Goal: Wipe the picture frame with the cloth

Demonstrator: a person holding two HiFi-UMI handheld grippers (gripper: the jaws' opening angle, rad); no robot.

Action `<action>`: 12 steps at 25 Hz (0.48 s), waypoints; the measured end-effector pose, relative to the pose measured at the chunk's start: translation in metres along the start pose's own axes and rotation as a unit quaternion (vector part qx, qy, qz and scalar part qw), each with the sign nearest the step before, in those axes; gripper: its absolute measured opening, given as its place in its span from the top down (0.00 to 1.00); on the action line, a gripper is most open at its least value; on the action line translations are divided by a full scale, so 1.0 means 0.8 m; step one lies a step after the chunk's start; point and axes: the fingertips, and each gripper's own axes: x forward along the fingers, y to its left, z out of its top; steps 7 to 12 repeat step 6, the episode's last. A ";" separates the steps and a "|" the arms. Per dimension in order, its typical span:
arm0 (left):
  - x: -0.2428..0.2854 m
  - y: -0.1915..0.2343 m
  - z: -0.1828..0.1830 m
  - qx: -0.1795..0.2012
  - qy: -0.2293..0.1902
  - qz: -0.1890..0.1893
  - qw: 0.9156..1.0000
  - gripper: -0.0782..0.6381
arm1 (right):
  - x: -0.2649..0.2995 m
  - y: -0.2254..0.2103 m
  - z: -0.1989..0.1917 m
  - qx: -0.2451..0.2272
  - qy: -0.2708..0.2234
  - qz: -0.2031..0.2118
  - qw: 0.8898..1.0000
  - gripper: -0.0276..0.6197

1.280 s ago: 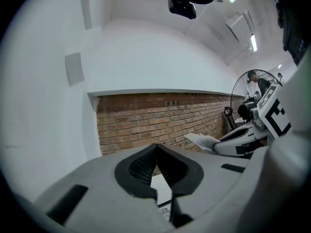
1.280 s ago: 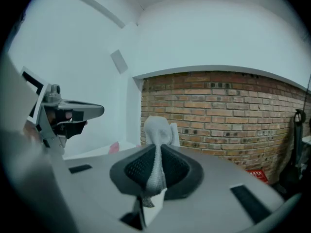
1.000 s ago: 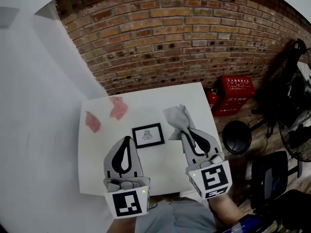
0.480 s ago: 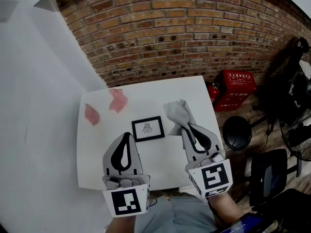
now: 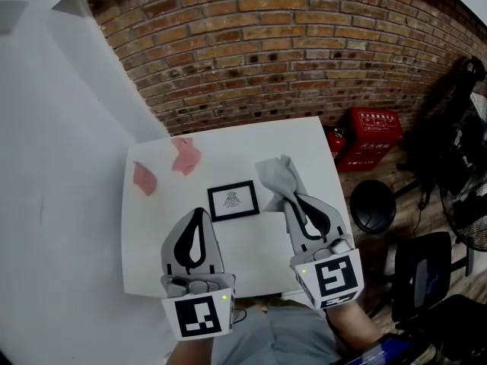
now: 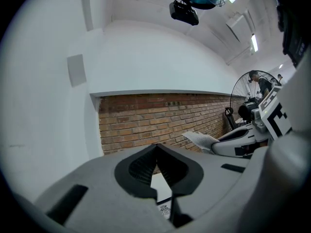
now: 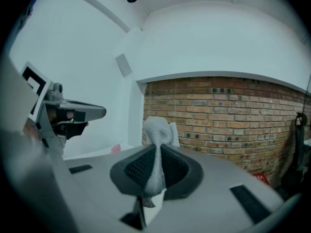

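Note:
A small black picture frame (image 5: 233,200) with a white print lies flat in the middle of the white table (image 5: 304,139). My right gripper (image 5: 290,197) is shut on a grey cloth (image 5: 277,176), held above the table just right of the frame; the cloth (image 7: 156,130) sticks up from between the closed jaws. My left gripper (image 5: 200,213) hovers near the table's front, below and left of the frame, its jaws shut with nothing between them (image 6: 156,147). A corner of the frame (image 6: 165,209) shows under its jaws.
Two pink cloth pieces (image 5: 185,157) (image 5: 144,179) lie at the table's far left. A brick wall (image 5: 289,44) stands behind it, a white wall on the left. Red boxes (image 5: 377,134), a black round stool (image 5: 372,209), a fan and a chair stand on the floor at right.
None beyond a small shift of the head view; both grippers hold the same places, the cloth still gripped.

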 end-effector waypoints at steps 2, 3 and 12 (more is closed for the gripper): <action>0.001 0.002 0.005 0.007 -0.017 0.001 1.000 0.88 | 0.001 0.000 -0.001 -0.004 -0.001 0.000 1.000 0.91; 0.001 0.003 0.009 0.011 -0.028 0.002 1.000 0.88 | 0.001 0.000 0.000 -0.003 0.000 0.000 1.000 0.91; 0.002 0.002 0.007 0.007 -0.019 0.002 1.000 0.88 | 0.002 0.001 0.001 0.003 0.002 0.001 1.000 0.91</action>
